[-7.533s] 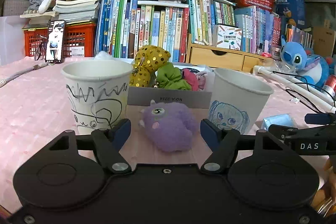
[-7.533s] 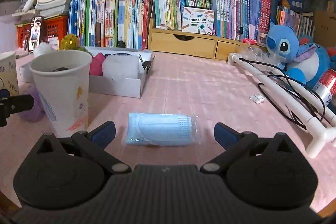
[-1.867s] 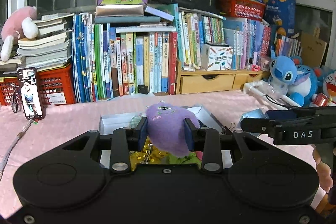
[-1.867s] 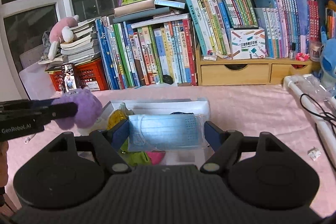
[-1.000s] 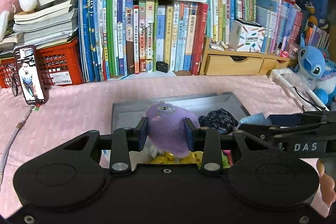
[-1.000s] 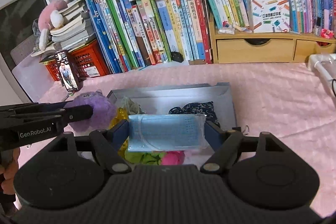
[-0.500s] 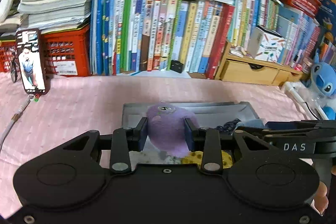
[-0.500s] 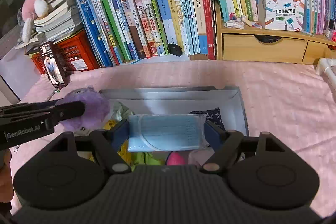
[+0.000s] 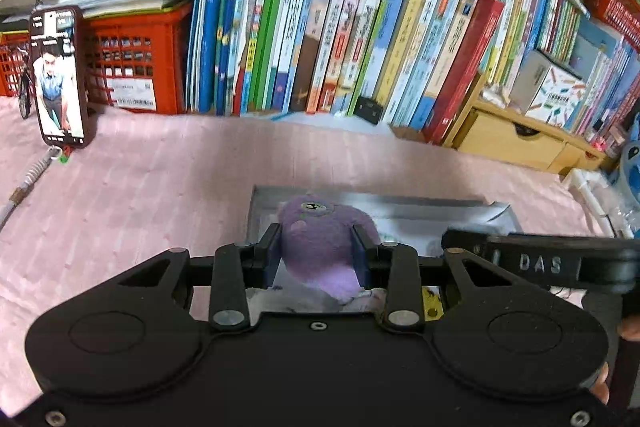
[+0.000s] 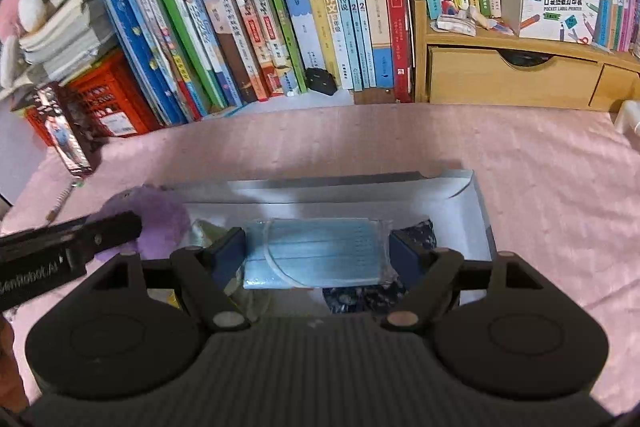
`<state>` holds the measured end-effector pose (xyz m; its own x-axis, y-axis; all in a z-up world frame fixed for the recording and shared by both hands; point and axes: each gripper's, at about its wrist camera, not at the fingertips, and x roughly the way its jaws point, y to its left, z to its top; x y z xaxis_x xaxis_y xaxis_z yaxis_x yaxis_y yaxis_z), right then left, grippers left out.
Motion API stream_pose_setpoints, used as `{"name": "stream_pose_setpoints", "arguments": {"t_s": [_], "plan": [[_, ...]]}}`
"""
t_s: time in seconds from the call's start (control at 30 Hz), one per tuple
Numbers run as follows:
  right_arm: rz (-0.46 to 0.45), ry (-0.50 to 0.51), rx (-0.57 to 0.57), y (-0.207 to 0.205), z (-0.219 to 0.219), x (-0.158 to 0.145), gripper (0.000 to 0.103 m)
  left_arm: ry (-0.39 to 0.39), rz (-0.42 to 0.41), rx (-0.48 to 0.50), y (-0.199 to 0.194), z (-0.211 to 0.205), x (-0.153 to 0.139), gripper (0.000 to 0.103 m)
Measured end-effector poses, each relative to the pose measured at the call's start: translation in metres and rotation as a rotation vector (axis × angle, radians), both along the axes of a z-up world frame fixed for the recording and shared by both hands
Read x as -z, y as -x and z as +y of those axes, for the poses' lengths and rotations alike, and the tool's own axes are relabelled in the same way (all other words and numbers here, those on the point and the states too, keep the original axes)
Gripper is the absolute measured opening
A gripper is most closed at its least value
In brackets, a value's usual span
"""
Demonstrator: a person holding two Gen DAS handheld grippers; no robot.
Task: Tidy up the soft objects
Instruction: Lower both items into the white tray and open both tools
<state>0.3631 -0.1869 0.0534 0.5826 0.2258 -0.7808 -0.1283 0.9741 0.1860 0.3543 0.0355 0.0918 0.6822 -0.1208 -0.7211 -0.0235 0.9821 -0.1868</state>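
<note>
A pink-covered worktop [image 10: 540, 163] fills both views, with a long row of upright books [image 10: 304, 7] along its far edge. On it lies a shallow white box [image 10: 476, 211], open at the top, already holding soft things, among them a dark patterned cloth [image 10: 420, 231] at its right end.

Both tools hang above this box, angled downward. The right tool [image 10: 316, 251] is clamped on a packet of blue face masks [image 10: 316, 251], held by its two short ends over the middle of the box. The left tool [image 9: 318, 251] pinches a purple plush toy [image 9: 320, 239], squeezed narrow between the pads, over the box's left part; from the right wrist view it sits at the left edge [image 10: 156, 215].

The step in hand appears to be setting both items into the box. To do it well, each tool probably needs to sink until its item is below the rim, over a free patch of floor, before the pads part. The plush will likely spring back wide on release, so it needs room from the wall. The two tools are near each other, so they should part without knocking.
</note>
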Motion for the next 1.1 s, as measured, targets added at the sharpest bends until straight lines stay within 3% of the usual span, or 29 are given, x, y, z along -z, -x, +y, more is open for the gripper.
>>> {"name": "stream_pose_setpoints", "arguments": {"t_s": [0.4, 0.93, 1.1], "plan": [[0.063, 0.028, -0.016, -0.018, 0.006, 0.026, 0.080, -0.003, 0.036, 0.010, -0.007, 0.003, 0.021, 0.035], [0.077, 0.078, -0.079, -0.018, 0.014, 0.031, 0.083, 0.014, 0.047, 0.020, -0.008, 0.006, 0.029, 0.036], [0.072, 0.062, -0.071, -0.016, 0.011, 0.030, 0.089, 0.014, 0.048, 0.027, -0.007, 0.006, 0.028, 0.042]]}}
